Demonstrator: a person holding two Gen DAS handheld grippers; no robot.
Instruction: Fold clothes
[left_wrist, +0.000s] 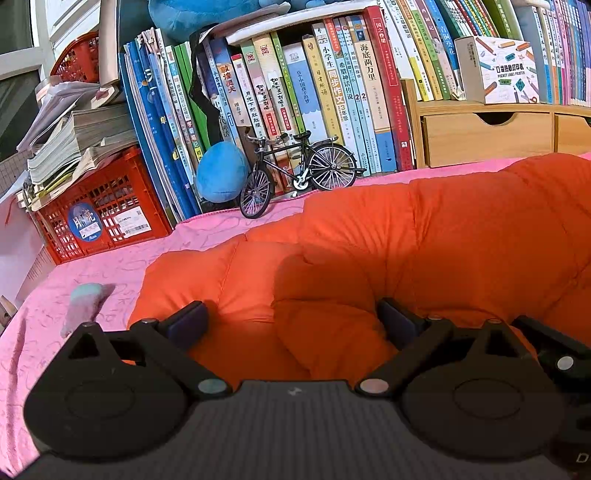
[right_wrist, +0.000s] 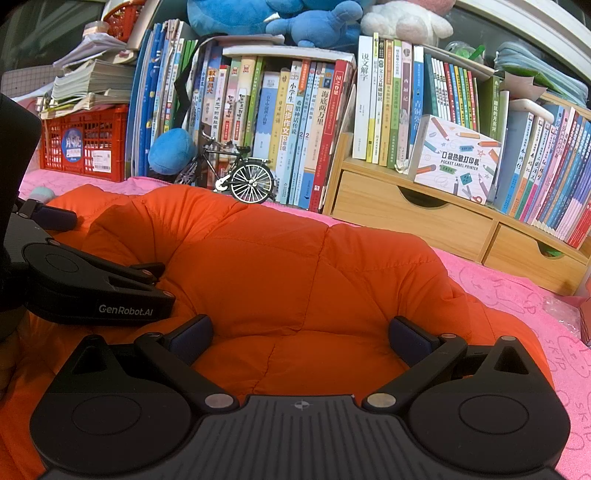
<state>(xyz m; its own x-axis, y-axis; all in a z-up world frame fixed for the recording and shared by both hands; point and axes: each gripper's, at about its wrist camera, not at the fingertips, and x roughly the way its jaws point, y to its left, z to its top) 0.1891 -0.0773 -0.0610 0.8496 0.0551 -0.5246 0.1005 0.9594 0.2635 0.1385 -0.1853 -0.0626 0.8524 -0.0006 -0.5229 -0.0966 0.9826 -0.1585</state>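
Both views are bright and evenly lit, colours saturated. The orange jacket (left_wrist: 369, 240) carries a soft dark shadow in the left wrist view. Fisheye bending curves the books (right_wrist: 280, 125) and darkens corners; nearby gripper parts look slightly soft

orange puffer jacket (right_wrist: 280, 266) | quilted, puffy, bunched | lying on pink cloth (right_wrist: 517, 295)

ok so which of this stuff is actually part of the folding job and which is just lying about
Part of the job:
- orange padded jacket
- left gripper, open
- right gripper, open

Just lying about:
- model bicycle
- blue plush ball
- red crate
- label printer box
- books
- wooden drawers
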